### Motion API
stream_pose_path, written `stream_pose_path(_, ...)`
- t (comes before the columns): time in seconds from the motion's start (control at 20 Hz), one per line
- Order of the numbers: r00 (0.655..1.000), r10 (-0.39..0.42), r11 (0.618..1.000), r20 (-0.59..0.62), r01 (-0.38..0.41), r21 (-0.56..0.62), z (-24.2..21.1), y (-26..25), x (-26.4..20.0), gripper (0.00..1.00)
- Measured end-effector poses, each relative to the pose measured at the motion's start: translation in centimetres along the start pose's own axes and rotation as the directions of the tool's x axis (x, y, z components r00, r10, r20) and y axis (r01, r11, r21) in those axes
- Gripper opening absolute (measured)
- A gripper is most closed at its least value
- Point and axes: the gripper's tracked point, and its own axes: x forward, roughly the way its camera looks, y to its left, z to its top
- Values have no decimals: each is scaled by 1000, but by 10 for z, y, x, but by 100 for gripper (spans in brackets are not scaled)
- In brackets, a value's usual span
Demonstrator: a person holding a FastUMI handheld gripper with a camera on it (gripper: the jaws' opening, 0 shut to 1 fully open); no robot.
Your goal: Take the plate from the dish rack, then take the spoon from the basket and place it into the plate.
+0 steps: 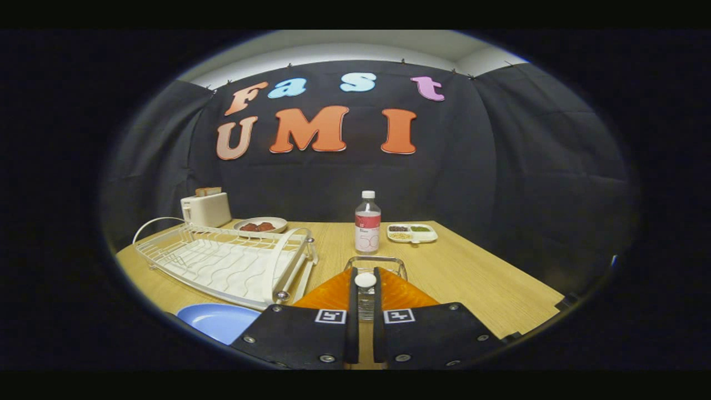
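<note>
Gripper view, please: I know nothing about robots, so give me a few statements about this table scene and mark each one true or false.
1. The blue plate stands in the dish rack. False: it lies on the table beside the rack.
2. A bottle stands upright beyond the fingers. True.
3. The gripper is spread wide open. False: its fingers are closed on a slim thing, apparently the spoon.
4. A toaster with toast in it sits behind the rack. True.
</note>
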Motion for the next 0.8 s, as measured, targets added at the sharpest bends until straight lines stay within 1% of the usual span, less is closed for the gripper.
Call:
stream_pose_path(0.15,1000,20,1000,22,-19,-20,24,-2,-7,10)
stream_pose_path(0.35,998,43,998,47,-41,-46,61,-5,-28,10)
stream_pose_path(0.65,986,145,987,84,-138,-85,109,7,-73,10)
stream_pose_path(0.8,969,230,971,95,-222,-85,126,20,-93,10)
